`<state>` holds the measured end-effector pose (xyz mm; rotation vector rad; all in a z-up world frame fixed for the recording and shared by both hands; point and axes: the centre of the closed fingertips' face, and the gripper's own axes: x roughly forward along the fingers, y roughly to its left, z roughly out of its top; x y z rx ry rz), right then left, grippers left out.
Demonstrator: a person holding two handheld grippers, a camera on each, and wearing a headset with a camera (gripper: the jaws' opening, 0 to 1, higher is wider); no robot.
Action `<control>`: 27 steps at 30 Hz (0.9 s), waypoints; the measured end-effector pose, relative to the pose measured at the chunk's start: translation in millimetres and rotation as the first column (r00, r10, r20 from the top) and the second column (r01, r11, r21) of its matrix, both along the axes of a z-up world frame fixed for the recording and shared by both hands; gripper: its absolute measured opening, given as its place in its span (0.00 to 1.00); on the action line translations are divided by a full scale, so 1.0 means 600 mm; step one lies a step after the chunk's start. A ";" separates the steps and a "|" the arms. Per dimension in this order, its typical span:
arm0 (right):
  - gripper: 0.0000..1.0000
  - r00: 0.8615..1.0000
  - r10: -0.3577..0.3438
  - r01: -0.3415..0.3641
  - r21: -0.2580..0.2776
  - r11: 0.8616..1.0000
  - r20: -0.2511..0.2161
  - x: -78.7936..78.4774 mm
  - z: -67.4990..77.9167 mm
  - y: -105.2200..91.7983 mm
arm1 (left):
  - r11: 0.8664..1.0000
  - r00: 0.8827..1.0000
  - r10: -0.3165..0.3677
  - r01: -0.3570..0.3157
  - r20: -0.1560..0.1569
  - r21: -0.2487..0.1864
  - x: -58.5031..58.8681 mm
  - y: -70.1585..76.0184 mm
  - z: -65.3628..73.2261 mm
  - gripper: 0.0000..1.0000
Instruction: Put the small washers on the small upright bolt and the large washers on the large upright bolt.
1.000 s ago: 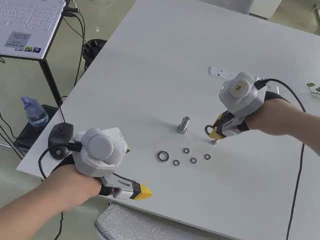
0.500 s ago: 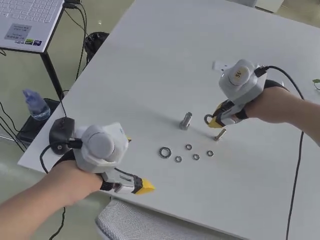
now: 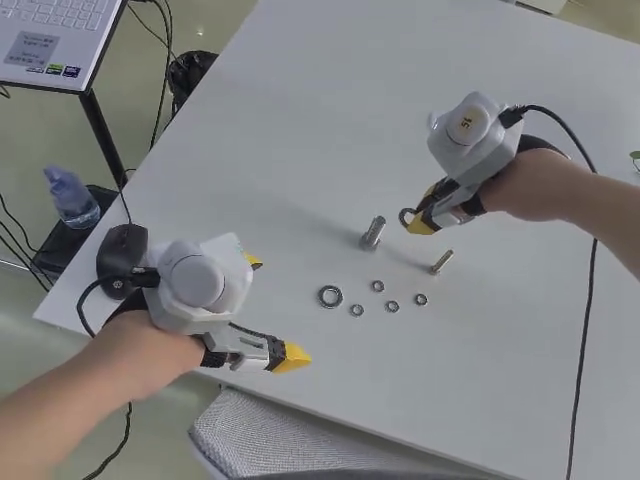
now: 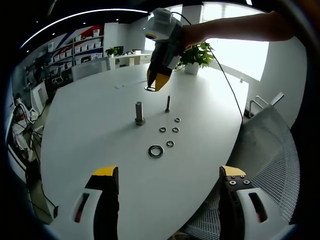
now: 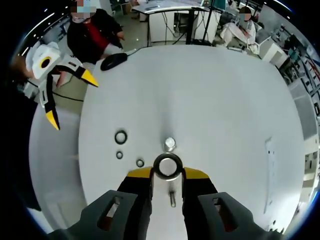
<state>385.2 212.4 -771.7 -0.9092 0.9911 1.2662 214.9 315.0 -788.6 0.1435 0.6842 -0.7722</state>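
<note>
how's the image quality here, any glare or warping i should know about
Head view: soft even light, the large bolt and small bolt throw only faint shadows on the table. Left gripper view: windows blow out white, and fisheye bows the table edge. Right gripper view: fisheye rounds the table; the washer in the right gripper looks oversized.

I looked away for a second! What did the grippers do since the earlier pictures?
The right gripper, shut on a large washer, lifted away from the small bolt and moved toward the large bolt. Nothing was let go. The left gripper stayed open and idle, and the loose large washer and four small washers lie where they were.
</note>
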 end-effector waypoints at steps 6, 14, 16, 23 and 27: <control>0.21 1.000 0.007 -0.007 -0.012 1.000 -0.001 0.009 -0.009 0.006 | 1.000 1.000 -0.007 0.007 -0.004 -0.005 -0.001 -0.002 -0.001 0.78; 0.21 1.000 0.018 -0.018 -0.020 1.000 -0.014 0.012 -0.024 0.032 | 1.000 1.000 -0.005 0.005 -0.008 -0.002 0.005 0.000 -0.005 0.79; 0.21 1.000 0.027 -0.027 -0.021 0.999 -0.015 0.013 -0.030 0.040 | 1.000 1.000 -0.015 0.015 0.005 -0.001 0.006 -0.001 -0.004 0.79; 0.21 1.000 0.026 -0.027 -0.032 0.999 -0.015 0.026 -0.044 0.050 | 1.000 1.000 -0.023 0.023 -0.005 -0.010 0.002 -0.004 -0.006 0.75; 0.21 0.999 0.049 -0.049 -0.043 0.998 -0.008 0.027 -0.047 0.049 | 1.000 1.000 -0.024 0.024 -0.003 -0.014 0.004 -0.003 -0.005 0.74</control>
